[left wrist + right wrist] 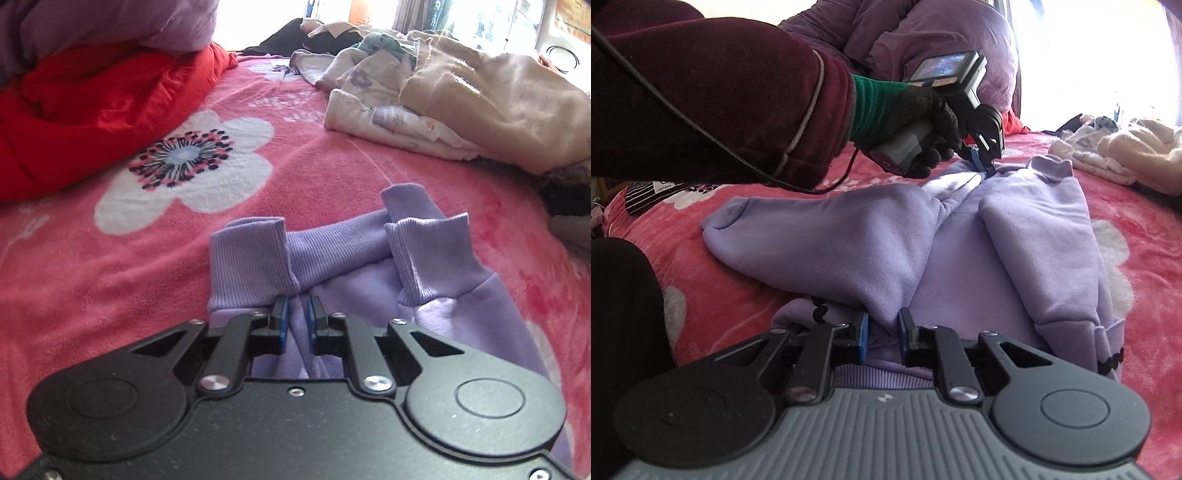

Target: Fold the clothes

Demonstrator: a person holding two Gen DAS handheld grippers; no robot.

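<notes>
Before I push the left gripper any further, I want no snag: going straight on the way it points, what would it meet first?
The left gripper is shut on the purple sweatshirt. Straight ahead lie its ribbed cuffs, apparently touching distance; beyond them only pink blanket.

— This is somebody's bedroom, isn't it?

— Looks it. We're over a bed with a pink fleece blanket printed with white flowers (110, 258). At ten o'clock a crumpled red quilt (92, 107) under a puffy mauve duvet (103, 22); at two o'clock a heap of cream and beige laundry (461, 99).

— And bright window light (1089, 62) at twelve.
</notes>
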